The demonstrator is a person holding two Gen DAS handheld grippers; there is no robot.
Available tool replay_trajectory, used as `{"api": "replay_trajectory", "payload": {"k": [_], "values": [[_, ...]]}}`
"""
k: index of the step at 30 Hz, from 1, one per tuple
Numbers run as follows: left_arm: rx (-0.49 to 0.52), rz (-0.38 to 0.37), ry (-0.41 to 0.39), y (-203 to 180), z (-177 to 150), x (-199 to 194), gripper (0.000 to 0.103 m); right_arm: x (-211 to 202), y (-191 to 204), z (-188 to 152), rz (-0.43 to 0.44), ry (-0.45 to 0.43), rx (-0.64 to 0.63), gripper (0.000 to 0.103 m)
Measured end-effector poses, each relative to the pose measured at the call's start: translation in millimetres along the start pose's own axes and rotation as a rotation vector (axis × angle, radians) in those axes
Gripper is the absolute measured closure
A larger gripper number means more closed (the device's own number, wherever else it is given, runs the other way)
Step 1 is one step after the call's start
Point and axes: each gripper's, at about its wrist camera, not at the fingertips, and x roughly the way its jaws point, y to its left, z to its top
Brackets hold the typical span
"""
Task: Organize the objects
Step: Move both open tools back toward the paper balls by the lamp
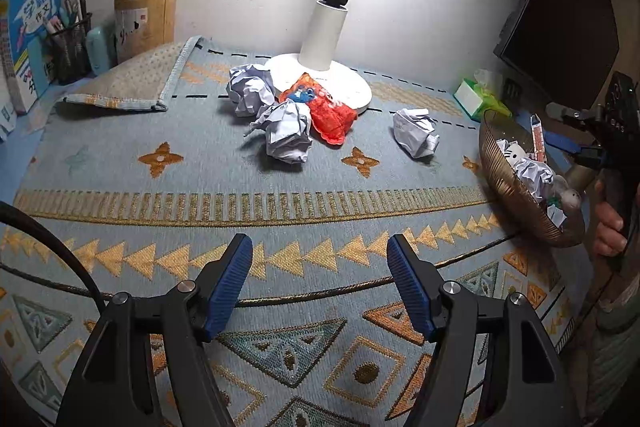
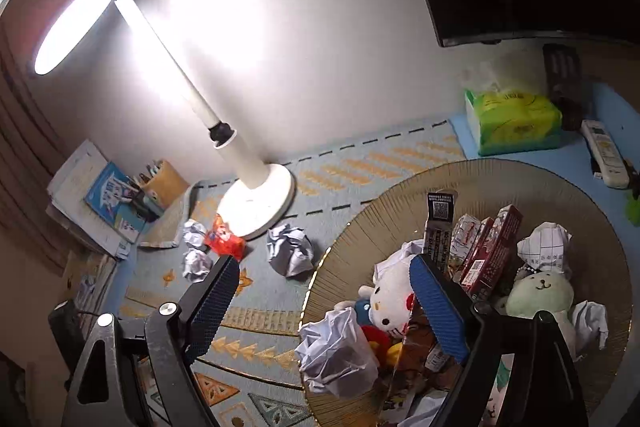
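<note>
Right claw (image 2: 324, 297) open — bowl (image 2: 520, 179) contents visible.

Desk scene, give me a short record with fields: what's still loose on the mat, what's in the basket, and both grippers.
loose on mat: three paper balls, red wrapper by the lamp base
basket: white cat plush, green plush, paper balls, small boxes
left gripper: open, empty, over the mat
right gripper: open, empty, at the basket rim
</note>
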Motion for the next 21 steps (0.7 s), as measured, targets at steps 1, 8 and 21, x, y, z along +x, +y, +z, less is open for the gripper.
{"api": "replay_trajectory", "payload": {"k": [1,8,21], "values": [[-0.001,-0.001,-0.002,0,0,-1,0.035,7,-9,-1,-0.142,0.037,0.049,0.019],[0.016,0.036,0.002,10,1,-2,0.035,-8,-51,-23,-0.081,0.013,0.24,0.022],[0.008,0.033,0.027,27,52,41,0.035,50,152,-84,-0.034,0.137,-0.28,0.012]]}}
